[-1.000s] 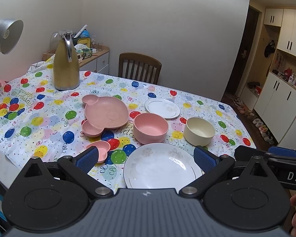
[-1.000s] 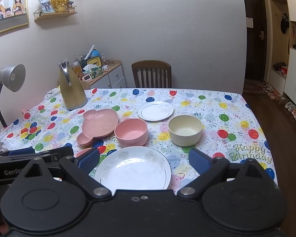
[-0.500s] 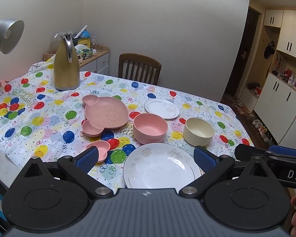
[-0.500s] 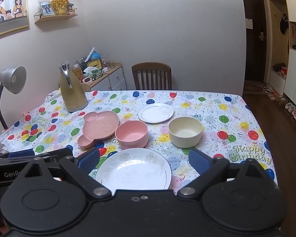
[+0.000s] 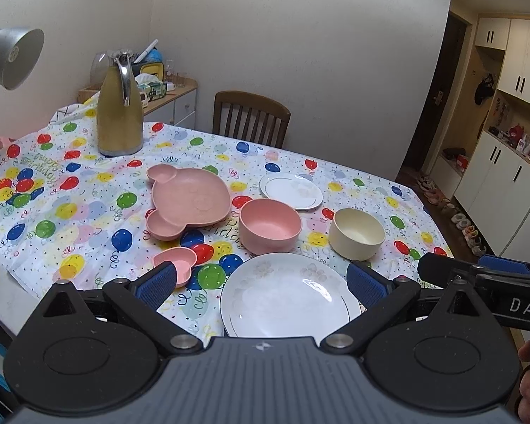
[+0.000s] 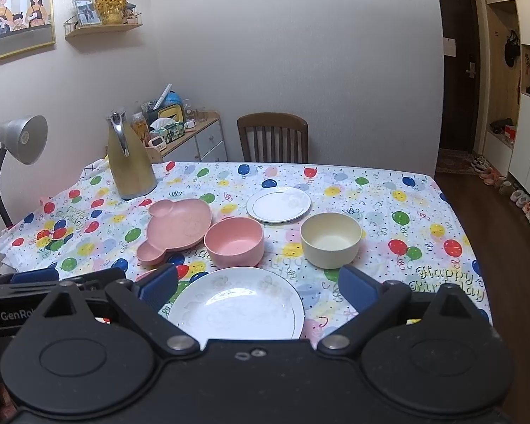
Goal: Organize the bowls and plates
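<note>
left gripper (image 5: 261, 281): jaws wide, nothing held, hovering at the near table edge over the big plate.
right gripper (image 6: 258, 282): same, jaws wide and empty, just beside the left one.
large white plate (image 5: 289, 295): nearest item, flat on the balloon tablecloth (image 5: 70, 212), close to the near edge, framed between both sets of fingers.
small pink dish (image 5: 176, 260): just left of the big plate, partly behind the left gripper's left finger.
pink bowl (image 5: 270, 224): just behind the big plate, upright, empty.
cream bowl (image 6: 330, 238): right of the pink bowl, apart from it, upright, empty.
pink divided plate (image 5: 187, 199): left of the pink bowl; in the right wrist view they look touching or nearly so, can't tell which.
small white plate (image 6: 278, 204): behind the bowls, lying alone.
progress: looks like nothing stacked yet; every piece lies single. All grouping is left, judging from the layout.
edges: big plate near the front edge, so I'd expect an easy rim grab from this side.
room: open cloth on the right half and far side; gold jug (image 6: 130, 162) far left, chair (image 6: 272, 137) beyond the far edge, both well clear of the dishes.
</note>
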`<state>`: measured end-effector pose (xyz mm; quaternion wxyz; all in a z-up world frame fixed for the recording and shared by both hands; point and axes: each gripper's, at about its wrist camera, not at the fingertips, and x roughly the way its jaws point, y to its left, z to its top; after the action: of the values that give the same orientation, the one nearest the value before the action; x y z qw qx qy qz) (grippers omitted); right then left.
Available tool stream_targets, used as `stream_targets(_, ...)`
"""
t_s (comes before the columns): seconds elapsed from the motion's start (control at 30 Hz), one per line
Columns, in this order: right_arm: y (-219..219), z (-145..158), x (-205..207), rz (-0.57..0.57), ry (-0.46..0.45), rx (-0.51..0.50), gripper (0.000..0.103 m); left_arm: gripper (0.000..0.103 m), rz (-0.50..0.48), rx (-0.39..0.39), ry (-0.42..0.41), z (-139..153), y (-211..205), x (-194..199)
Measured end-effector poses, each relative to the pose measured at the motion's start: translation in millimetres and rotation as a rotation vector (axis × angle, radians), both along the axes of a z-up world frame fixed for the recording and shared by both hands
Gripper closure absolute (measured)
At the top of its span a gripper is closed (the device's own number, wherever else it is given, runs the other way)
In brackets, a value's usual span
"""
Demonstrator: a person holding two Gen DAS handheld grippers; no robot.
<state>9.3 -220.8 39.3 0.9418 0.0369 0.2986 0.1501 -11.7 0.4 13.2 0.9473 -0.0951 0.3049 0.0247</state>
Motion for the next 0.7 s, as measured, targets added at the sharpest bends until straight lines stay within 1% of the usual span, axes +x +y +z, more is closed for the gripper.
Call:
stream_targets(0.23,-1.1,-18.4,21.3,0.011,0.050,-0.024,0.006,0.000,0.021,-0.028,0.046,-16.2,9.4,17.6)
stream_targets(0.33,-3.9,-34.4,35.0,0.013,0.078,-0.050,0.006,0.000,0.022,-0.030,0.072,-29.9,12.7,28.8)
stream_targets(0.43,-5.4,-58.8,52.2,0.029,0.110,-0.092,0.007,0.000,0.012,-0.035,0.117,-48.7,13.4,44.0)
stream_targets(0.47,-6.2,-67.8,58.8,0.039,0.129,-0.100,0.010,0.000,0.005,-0.028,0.130,-55.4,12.2,48.8)
stream_targets(0.5,-6.8,-76.3,65.3,0.045,0.152,-0.108,0.016,0.000,-0.005,-0.017,0.144,-61.9,10.3,53.9)
stream_targets(0.57,-7.7,-92.7,77.7,0.057,0.196,-0.107,0.022,0.001,-0.021,-0.018,0.168,-73.9,8.5,63.6)
stream_targets(0.63,-5.5,-105.6,86.9,0.067,0.223,-0.113,0.024,0.001,-0.011,-0.044,0.196,-86.6,11.3,74.2)
stream_targets(0.7,-2.0,-116.1,95.3,0.091,0.248,-0.124,0.025,0.001,0.009,-0.045,0.221,-97.0,13.9,83.9)
